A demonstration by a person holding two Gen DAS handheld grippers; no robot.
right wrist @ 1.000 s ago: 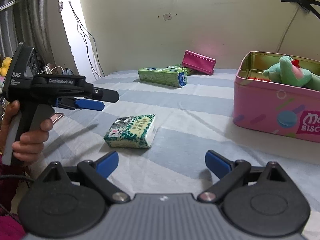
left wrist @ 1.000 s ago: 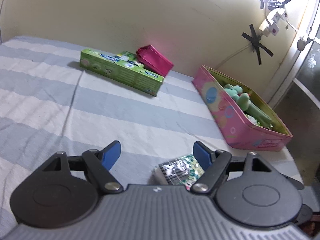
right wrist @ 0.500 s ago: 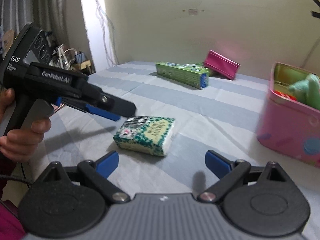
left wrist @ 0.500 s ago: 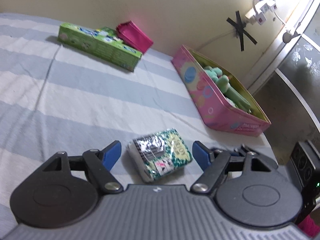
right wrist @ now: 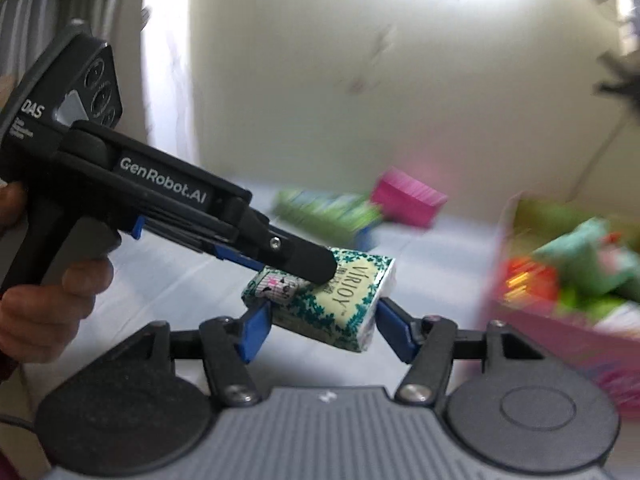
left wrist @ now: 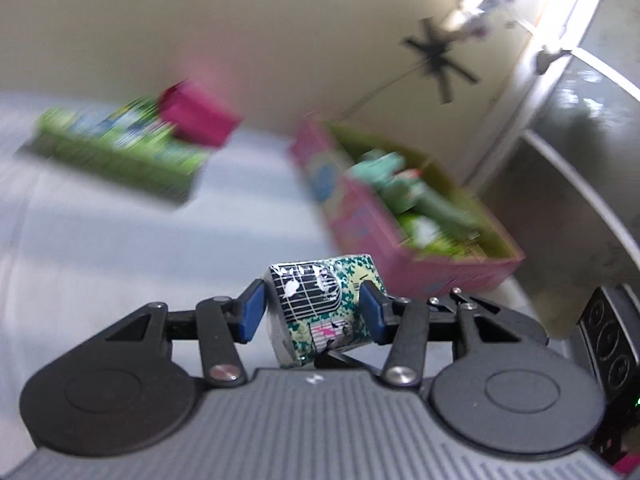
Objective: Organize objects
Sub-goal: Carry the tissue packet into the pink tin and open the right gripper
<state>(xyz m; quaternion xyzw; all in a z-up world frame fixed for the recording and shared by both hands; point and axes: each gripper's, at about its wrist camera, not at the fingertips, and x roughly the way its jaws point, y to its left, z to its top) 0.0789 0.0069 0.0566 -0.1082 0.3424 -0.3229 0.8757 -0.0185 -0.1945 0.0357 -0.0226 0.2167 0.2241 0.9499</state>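
The tissue pack (left wrist: 322,307), earlier lying on the bed (left wrist: 100,248), is now pinched by the left gripper (left wrist: 312,312). The background is blurred. The right gripper (right wrist: 320,330) is closing around the same pack, its pads apparently touching it.

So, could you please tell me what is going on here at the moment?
A person holding a gripper in each hand is tidying things on a striped bed. The left gripper is shut on a small tissue pack, holding it by the short sides. The right gripper is closing, with the same pack between its fingers. Behind stand a pink biscuit tin holding a green plush toy, a green box and a magenta pouch.
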